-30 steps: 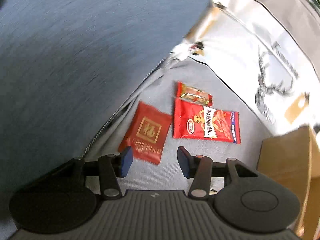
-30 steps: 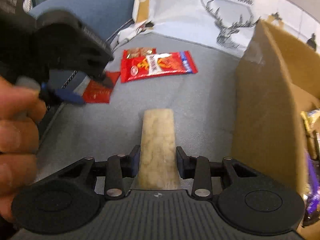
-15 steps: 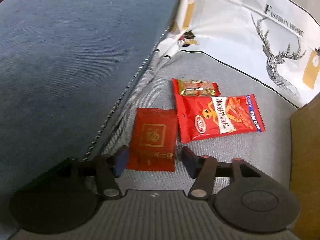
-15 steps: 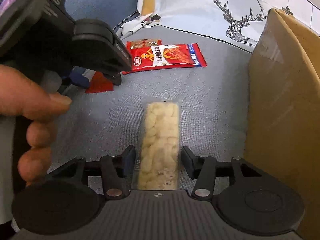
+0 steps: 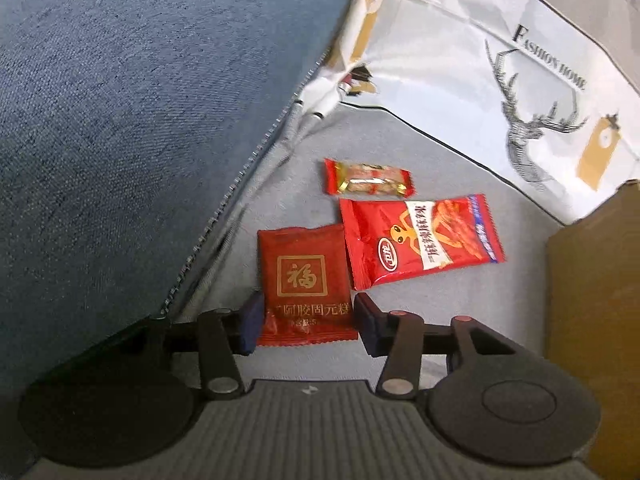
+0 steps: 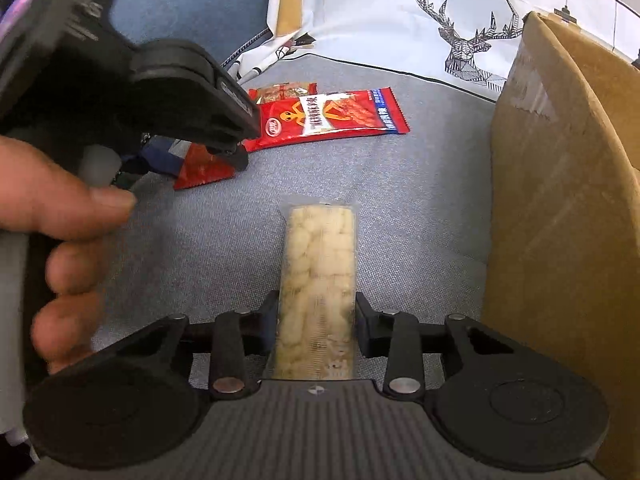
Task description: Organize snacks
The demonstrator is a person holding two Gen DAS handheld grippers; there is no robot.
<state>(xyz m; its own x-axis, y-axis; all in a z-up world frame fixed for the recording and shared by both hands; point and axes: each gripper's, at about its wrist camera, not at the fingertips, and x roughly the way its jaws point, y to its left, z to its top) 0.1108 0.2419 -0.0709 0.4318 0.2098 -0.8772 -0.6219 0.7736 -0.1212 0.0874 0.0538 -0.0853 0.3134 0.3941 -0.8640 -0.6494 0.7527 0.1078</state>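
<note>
The left hand-held gripper [image 5: 307,322] has just been closing, and the dark red packet [image 5: 305,280] sits between its fingers: both pads appear to meet the packet's side edges near its lower end. The right hand-held gripper [image 6: 316,330] has likewise just been closing, onto the clear bar of pale puffed pieces [image 6: 318,280], with both pads against the bar's long sides.

Taking the cardboard box [image 6: 560,208] as the landmark: the bar lies just beside its wall, on the grey seat fabric [image 6: 420,200]. The dark red packet lies further out from the box, near the blue cushion [image 5: 140,120]. The bright red bag [image 5: 420,240] lies between that packet and the box, touching the packet's corner, and the small gold-and-red candy [image 5: 368,178] lies just beyond the bag.

Risks, as I judge them: the packet is thin and slippery, gripped only by its edges, so it may buckle or slip out when lifted. The bag touching its corner could be dragged along. The bar's wrapper could also slide between the pads, and the two hand-held grippers work close enough together to bump on the way to the box.
</note>
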